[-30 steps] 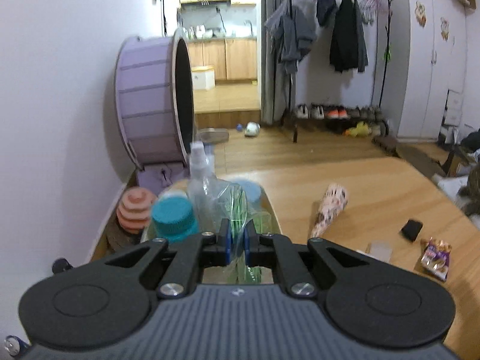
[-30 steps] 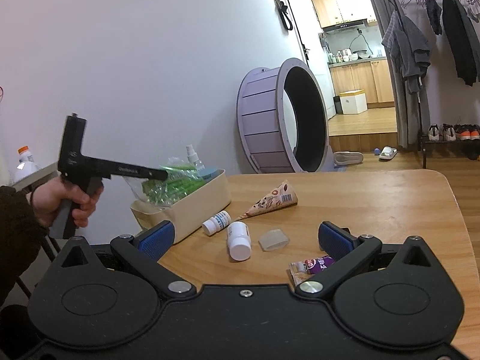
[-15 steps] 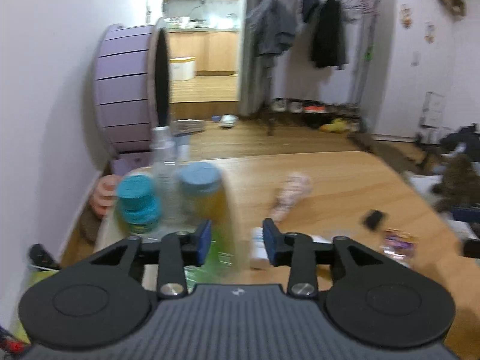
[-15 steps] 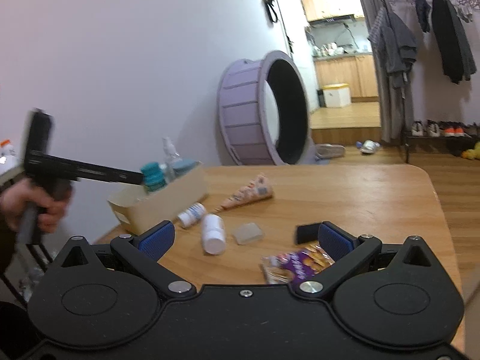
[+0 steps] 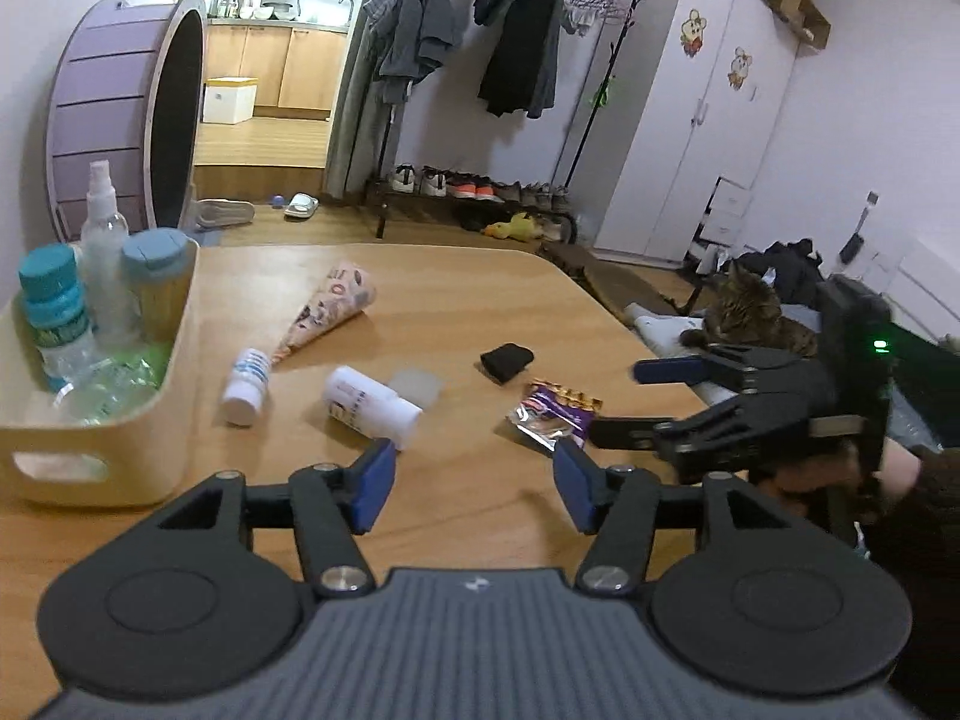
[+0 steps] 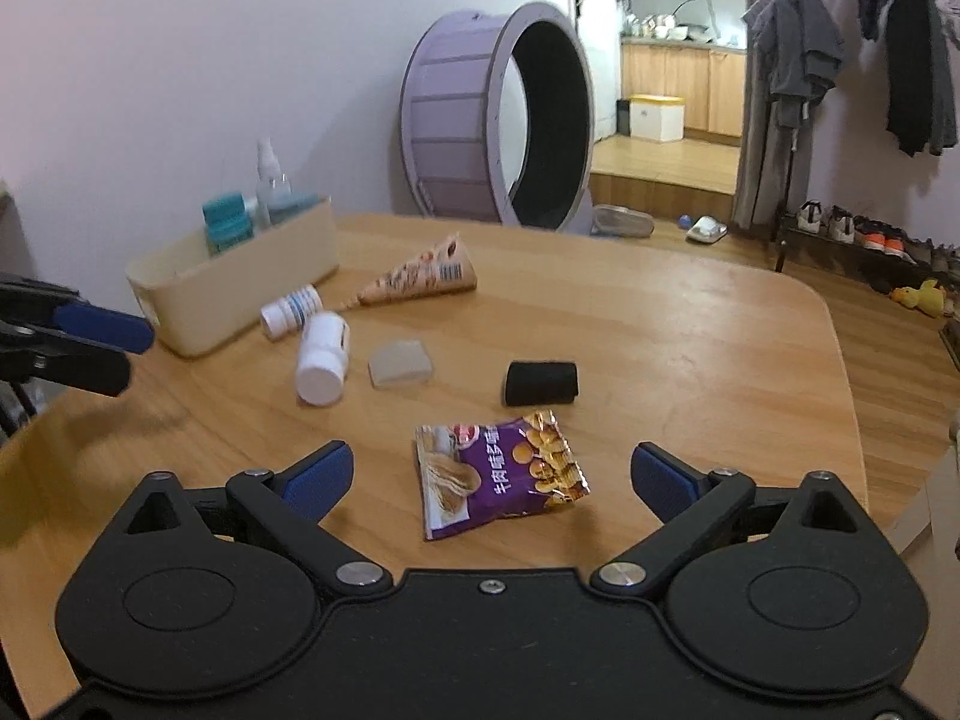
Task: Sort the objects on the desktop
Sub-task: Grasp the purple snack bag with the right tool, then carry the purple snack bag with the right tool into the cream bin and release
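A purple snack packet (image 6: 498, 474) lies flat on the wooden table (image 6: 690, 330), between the closing jaws of my right gripper (image 6: 492, 474); the pads stand clear of it. My left gripper (image 5: 474, 483) hovers over bare wood with its jaws opening and nothing between them. Just ahead of it lie two white bottles (image 5: 372, 402), a clear lid (image 5: 417, 384), a black roll (image 5: 507, 360) and a cone wrapper (image 5: 327, 312). The cream bin (image 5: 174, 396) at the left holds bottles and a green bag.
A large purple wheel (image 6: 498, 114) stands on the floor behind the table. A cat (image 5: 750, 315) lies just off the table's right edge. A coat rack (image 5: 516, 30) and shoes line the far wall. A hand (image 5: 894, 468) holds the right gripper.
My left gripper let go of the green bag in the bin, opened and swung right over the table. My right gripper dipped toward the snack packet, which now lies between its jaws.
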Action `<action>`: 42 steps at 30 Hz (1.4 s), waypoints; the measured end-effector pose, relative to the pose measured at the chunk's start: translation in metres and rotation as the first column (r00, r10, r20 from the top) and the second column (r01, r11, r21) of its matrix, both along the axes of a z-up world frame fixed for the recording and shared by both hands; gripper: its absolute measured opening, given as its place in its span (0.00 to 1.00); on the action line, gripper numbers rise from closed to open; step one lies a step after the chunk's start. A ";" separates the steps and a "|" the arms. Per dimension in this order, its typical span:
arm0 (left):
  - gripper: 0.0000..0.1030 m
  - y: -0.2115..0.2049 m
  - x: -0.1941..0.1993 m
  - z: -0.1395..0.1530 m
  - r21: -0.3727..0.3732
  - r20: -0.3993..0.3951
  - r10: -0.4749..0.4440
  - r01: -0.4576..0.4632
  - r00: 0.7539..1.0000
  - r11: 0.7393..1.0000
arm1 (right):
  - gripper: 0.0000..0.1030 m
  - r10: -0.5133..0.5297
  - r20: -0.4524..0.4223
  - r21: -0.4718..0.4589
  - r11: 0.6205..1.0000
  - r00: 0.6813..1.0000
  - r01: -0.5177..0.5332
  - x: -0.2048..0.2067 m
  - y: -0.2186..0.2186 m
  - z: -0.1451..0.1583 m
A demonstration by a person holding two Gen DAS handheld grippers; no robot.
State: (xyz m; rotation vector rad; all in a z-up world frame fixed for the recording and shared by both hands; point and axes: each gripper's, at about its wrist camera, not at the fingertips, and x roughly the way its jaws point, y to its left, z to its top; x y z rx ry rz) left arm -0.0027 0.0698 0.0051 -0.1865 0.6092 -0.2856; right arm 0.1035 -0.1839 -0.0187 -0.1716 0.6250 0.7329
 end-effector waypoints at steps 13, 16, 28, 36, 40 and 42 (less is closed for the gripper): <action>0.57 -0.001 -0.020 -0.002 -0.051 0.046 -0.041 0.043 0.998 0.998 | 0.66 0.027 -0.007 -0.098 0.995 1.000 -0.028 0.015 0.030 -0.023; 0.57 0.004 -0.025 -0.002 -0.052 0.051 -0.031 0.033 0.998 0.998 | 0.55 0.028 0.002 -0.090 0.996 1.000 -0.028 0.013 0.029 -0.021; 0.57 0.029 -0.054 0.007 -0.071 0.096 0.038 -0.031 0.995 0.997 | 0.38 -0.009 -0.015 0.006 1.000 1.000 0.009 0.009 0.018 0.001; 0.57 0.053 -0.077 0.018 -0.051 0.141 0.153 -0.147 0.978 0.988 | 0.38 0.105 0.032 0.115 0.988 0.994 -0.108 -0.002 0.046 0.051; 0.58 0.073 -0.088 0.020 -0.054 0.151 0.257 -0.251 0.955 0.966 | 0.38 0.217 0.060 0.138 0.965 0.974 -0.223 -0.002 0.091 0.070; 0.58 0.083 -0.090 0.020 -0.062 0.149 0.288 -0.282 0.946 0.957 | 0.38 0.270 0.059 0.145 0.950 0.961 -0.276 0.002 0.119 0.075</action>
